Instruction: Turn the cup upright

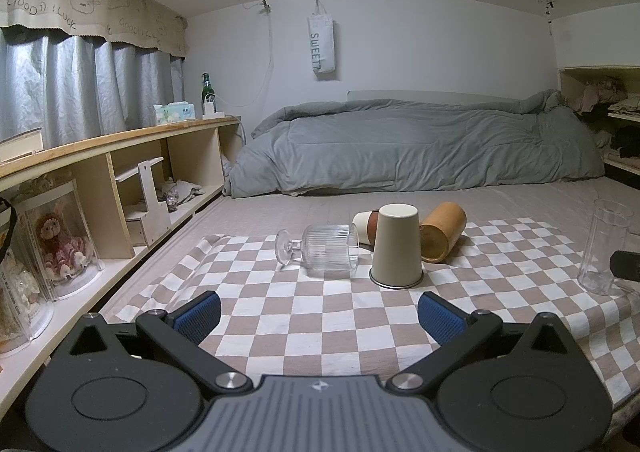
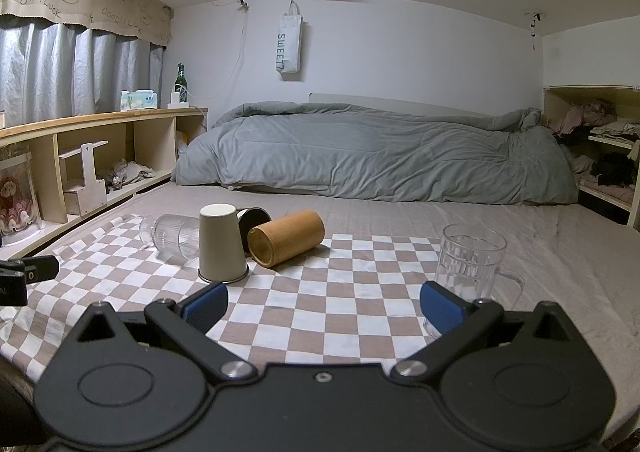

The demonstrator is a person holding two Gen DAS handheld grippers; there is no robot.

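Observation:
A beige cup stands upside down on the checkered cloth; it also shows in the right wrist view. A ribbed stemmed glass lies on its side left of it. A bamboo cup and a white-and-brown cup lie on their sides behind. A clear glass mug stands upright at the right. My left gripper is open and empty, in front of the beige cup. My right gripper is open and empty, with the mug by its right finger.
The cloth lies on a mattress. A grey duvet is heaped at the back. Wooden shelves run along the left with boxed dolls. Shelves with clothes stand at the right.

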